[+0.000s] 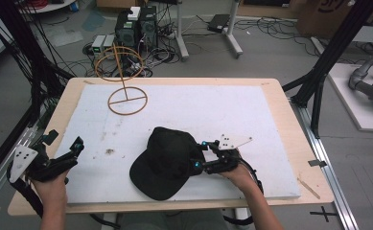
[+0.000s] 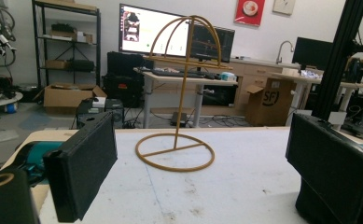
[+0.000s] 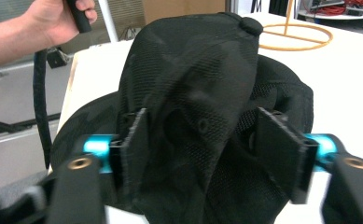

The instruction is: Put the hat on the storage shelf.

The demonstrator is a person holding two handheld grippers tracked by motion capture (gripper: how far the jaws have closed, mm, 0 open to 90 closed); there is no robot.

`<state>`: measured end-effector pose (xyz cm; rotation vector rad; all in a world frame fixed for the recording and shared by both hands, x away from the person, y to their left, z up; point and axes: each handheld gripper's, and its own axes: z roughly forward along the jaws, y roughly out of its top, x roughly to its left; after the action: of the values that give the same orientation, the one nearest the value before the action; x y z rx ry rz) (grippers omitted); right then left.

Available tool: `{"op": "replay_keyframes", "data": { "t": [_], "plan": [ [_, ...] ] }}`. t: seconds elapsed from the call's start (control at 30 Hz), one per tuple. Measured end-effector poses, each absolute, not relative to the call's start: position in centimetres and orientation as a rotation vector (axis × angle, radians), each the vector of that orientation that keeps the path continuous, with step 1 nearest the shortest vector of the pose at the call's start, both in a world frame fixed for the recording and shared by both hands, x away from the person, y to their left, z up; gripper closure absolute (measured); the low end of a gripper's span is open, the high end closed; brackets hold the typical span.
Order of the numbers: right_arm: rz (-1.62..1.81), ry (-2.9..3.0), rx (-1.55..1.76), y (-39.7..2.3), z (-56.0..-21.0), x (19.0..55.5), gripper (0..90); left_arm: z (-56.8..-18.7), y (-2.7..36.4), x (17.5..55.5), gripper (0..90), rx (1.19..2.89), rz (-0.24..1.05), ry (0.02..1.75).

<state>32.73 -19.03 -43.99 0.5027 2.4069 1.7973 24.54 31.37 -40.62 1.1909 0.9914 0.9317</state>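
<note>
- Fingers [image 3: 135, 140] of the right gripper [image 1: 207, 155] stand apart, bracketing the crown of the black cap [image 1: 167, 160]; not yet clamped.
- Left gripper [image 1: 74, 148] spread wide, empty, at the table's left edge.
- Cap lies near the front of the white mat [image 1: 222, 105]; the hat stand [image 1: 126, 98] is well apart.
- Advice: pinch crown fabric fully before lifting.
</note>
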Motion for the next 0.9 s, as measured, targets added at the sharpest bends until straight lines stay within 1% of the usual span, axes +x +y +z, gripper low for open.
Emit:
{"op": "replay_keyframes", "data": {
  "t": [0.17, 0.2, 0.23, 0.27, 0.3, 0.33, 0.37, 0.4, 0.43, 0.53, 0.9],
  "plan": [
    [1.751, 2.428, 0.482, -19.0, -43.9, 32.5, 58.1, -40.6, 31.4, 24.5, 9.1, 1.19, 0.931, 0.992],
    [1.726, 2.432, 0.493, -19.0, -43.9, 32.4, 69.8, -40.6, 31.4, 24.5, 9.1, 1.19, 0.93, 0.992],
    [1.727, 2.431, 0.49, -19.0, -43.9, 32.5, 72.5, -40.6, 31.4, 24.5, 9.1, 1.191, 0.93, 0.991],
    [1.727, 2.431, 0.49, -19.0, -43.9, 32.5, 72.5, -40.6, 31.4, 24.5, 9.1, 1.19, 0.929, 0.991],
    [1.729, 2.439, 0.495, -19.0, -43.9, 32.5, 75.7, -40.6, 31.4, 24.5, 9.1, 1.191, 0.929, 0.991],
    [1.718, 2.438, 0.482, -18.9, -43.8, 32.4, 84.2, -40.6, 31.4, 24.5, 9.1, 1.19, 0.929, 0.991],
    [1.718, 2.438, 0.482, -18.9, -43.8, 32.4, 84.2, -40.6, 31.4, 24.5, 9.1, 1.19, 0.928, 0.991],
    [1.721, 2.442, 0.487, -18.9, -43.8, 32.3, 87.6, -40.6, 31.4, 24.5, 9.1, 1.189, 0.927, 0.992],
    [1.717, 2.427, 0.486, -18.8, -43.7, 32.2, 88.1, -40.6, 31.4, 24.5, 9.1, 1.188, 0.927, 0.992],
    [1.721, 2.407, 0.507, -18.7, -43.5, 32.3, 88.4, -40.6, 31.5, 24.5, 9.1, 1.184, 0.927, 0.991],
    [1.896, 2.354, 0.531, -18.9, -42.5, 32.1, 88.4, -40.6, 31.5, 24.5, 9.2, 1.179, 0.924, 0.996]
  ]
}}
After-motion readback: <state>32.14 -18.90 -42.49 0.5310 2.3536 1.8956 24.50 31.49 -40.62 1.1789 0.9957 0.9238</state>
